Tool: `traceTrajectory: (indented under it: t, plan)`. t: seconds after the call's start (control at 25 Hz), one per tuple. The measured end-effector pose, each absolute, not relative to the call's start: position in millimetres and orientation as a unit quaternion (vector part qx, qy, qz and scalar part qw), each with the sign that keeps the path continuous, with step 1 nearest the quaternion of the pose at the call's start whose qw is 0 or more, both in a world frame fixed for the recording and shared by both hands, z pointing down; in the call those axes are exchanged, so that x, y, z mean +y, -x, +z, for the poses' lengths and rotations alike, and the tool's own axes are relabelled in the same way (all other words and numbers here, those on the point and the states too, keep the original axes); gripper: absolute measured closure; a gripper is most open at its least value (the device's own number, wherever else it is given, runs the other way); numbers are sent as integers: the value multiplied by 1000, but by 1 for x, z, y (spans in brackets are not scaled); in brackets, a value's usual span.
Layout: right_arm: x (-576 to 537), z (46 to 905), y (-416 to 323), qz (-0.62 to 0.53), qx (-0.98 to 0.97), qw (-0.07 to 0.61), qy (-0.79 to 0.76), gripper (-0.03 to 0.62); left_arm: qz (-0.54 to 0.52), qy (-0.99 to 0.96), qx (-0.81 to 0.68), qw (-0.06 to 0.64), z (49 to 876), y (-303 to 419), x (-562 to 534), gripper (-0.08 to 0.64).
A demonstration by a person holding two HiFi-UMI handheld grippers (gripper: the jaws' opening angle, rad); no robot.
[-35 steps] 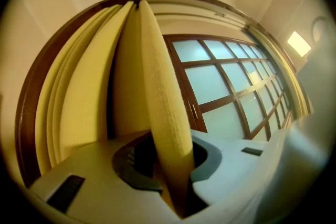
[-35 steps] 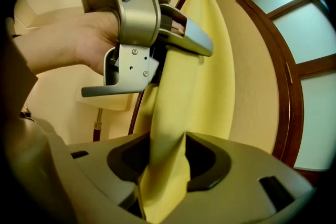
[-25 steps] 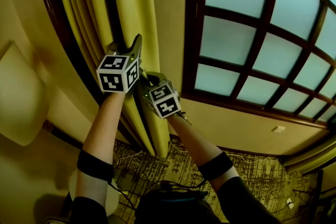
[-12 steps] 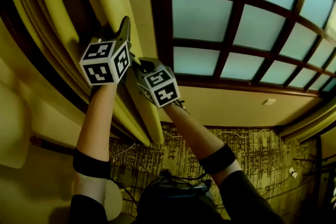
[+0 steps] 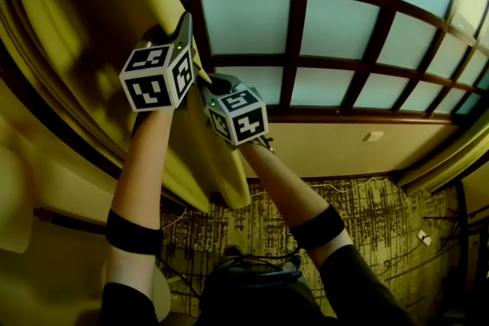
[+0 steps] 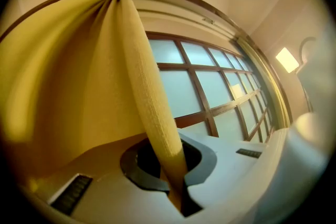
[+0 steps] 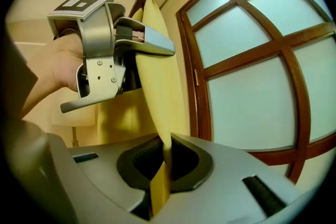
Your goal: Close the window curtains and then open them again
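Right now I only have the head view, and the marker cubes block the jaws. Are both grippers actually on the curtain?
Observer: Yes for the left gripper. Its own view shows the jaws shut on a rolled fold of the yellow curtain.
Operator: And the right one?
Observer: The right gripper is shut on the curtain's edge too. Its view also shows the left gripper clamped farther up the same fold.
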State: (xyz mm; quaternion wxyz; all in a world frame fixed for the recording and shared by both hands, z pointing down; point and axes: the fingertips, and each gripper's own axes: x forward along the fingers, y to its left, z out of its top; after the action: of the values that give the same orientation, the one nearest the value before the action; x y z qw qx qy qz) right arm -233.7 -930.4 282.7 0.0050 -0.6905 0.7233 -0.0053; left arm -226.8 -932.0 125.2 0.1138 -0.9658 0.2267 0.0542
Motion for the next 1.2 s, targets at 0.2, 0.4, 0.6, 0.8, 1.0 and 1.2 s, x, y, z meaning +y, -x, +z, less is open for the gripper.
traceTrajectory:
  t: [0.2,0.4,0.6,0.8,1.0,1.2]
  plan:
    - [-892,282,178,-6,699,-1,715,571,51,972,196,117,123,173,-892,547]
    - [-846,288,111,-14,673,8,740,571,53,979,158,116,129,105,-841,548]
    - [-801,280,52,-3,646,13,764,571,69,982,134,112,121,49,-798,548]
    - [-761,272,15,3,626,3,780,571,71,985,109,115,112,16,-755,548]
    - [-720,280,-26,-24,608,25,793,572,51,989,68,119,121,-27,-703,549]
    - [-673,284,-68,-25,580,28,814,571,55,990,47,119,125,-72,-655,549]
